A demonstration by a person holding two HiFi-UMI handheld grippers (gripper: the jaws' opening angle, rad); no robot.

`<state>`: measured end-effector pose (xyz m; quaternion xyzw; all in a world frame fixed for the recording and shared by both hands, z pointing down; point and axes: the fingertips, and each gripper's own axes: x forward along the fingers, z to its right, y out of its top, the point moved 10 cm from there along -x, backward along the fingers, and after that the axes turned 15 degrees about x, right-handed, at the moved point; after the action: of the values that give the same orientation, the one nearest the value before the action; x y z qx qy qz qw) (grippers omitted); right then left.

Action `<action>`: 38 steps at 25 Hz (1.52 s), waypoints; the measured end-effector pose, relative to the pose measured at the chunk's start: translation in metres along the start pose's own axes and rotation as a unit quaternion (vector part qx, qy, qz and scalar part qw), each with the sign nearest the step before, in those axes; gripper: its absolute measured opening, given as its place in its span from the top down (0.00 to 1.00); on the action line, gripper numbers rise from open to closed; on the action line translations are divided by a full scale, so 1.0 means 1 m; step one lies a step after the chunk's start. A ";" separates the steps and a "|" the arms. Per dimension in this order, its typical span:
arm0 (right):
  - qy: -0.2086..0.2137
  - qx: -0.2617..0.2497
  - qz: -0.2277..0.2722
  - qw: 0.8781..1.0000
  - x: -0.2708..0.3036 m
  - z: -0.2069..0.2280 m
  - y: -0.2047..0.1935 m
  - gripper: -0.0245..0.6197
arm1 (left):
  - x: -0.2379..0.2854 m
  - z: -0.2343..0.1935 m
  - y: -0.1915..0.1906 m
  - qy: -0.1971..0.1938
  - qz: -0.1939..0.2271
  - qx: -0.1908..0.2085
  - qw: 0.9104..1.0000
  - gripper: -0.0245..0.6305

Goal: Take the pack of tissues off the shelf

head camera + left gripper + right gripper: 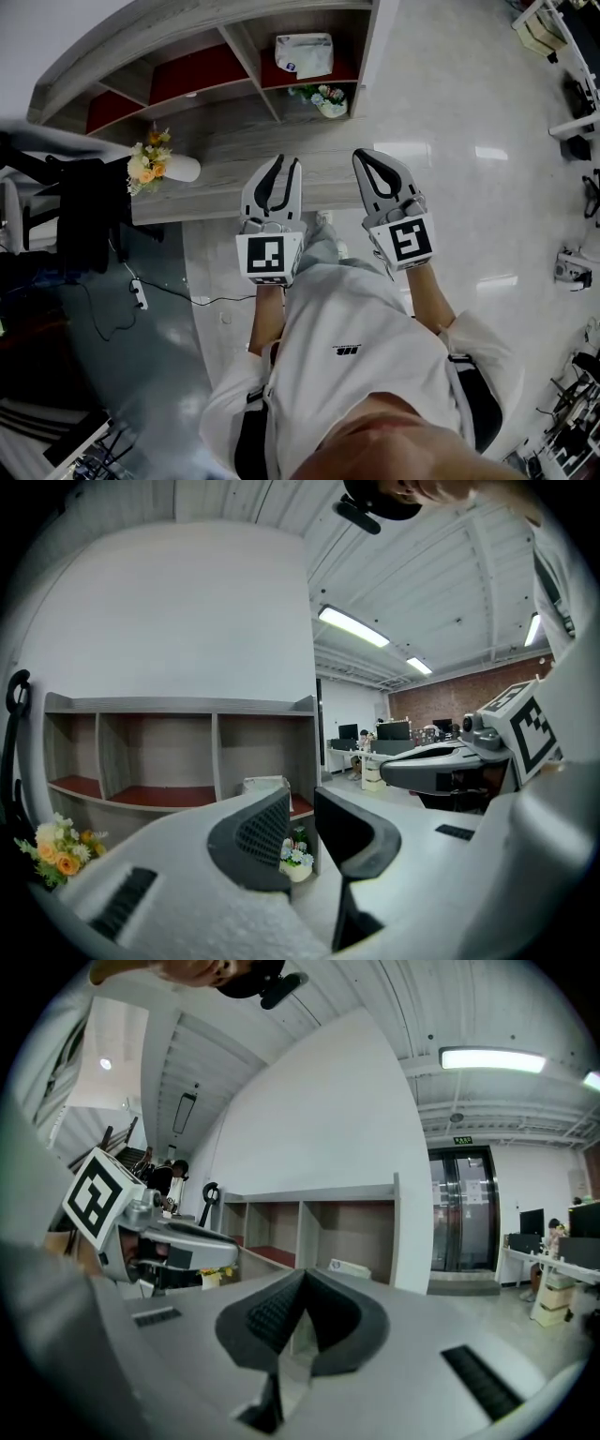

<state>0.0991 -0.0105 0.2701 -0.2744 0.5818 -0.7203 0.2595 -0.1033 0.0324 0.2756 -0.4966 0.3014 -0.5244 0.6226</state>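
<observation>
**Task item.** The pack of tissues (pixel 304 54) lies on the red board of the right-hand compartment of the shelf (pixel 246 49), near the top centre of the head view. In the left gripper view the pack (pixel 265 785) appears just above the left jaw tip. In the right gripper view it (pixel 349 1267) appears right of centre, inside the same end compartment of the shelf (pixel 319 1194). Neither tool touches it; both are well apart from the shelf.

**Left tool.** The left tool (pixel 287 162) is at the centre of the head view and points toward the shelf. In its own view the left tool (pixel 302 803) has its jaws set narrowly apart. No object sits between the pads. Through the gap, a small pot of flowers (pixel 295 858) shows far off, below the tissue compartment.

**Right tool.** The right tool (pixel 362 154) is just right of the left one in the head view. In its own view the right tool (pixel 302 1277) has its jaw tips together, and nothing is held.

**Surroundings.**
- In the head view the small pot of flowers (pixel 324 99) is directly under the tissue compartment.
- A bouquet in a white vase (pixel 155 167) is at centre left, on the grey ledge.
- In the left gripper view the bouquet (pixel 54 846) appears at lower left.
- A person in a white shirt (pixel 347 356) fills the lower half of the head view, above a glossy pale floor (pixel 469 112).
</observation>
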 end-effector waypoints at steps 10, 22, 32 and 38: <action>-0.022 0.009 -0.015 1.000 0.051 0.027 -0.003 0.92 | 0.061 -0.025 -0.015 -0.035 -0.004 -0.011 0.999 0.82; -0.045 0.023 -0.039 0.998 0.097 0.050 -0.015 0.92 | 0.121 -0.046 -0.039 -0.069 -0.018 -0.019 0.997 0.81; -0.063 0.037 -0.056 0.996 0.116 0.063 -0.028 0.92 | 0.157 -0.050 -0.057 -0.095 -0.031 -0.026 0.995 0.81; -0.073 0.046 -0.061 0.994 0.130 0.070 -0.038 0.92 | 0.180 -0.055 -0.069 -0.104 -0.036 -0.026 0.994 0.81</action>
<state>0.0532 -0.1419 0.3318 -0.3485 0.5096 -0.7392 0.2692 -0.1287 -0.1525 0.3487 -0.5749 0.2308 -0.4840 0.6180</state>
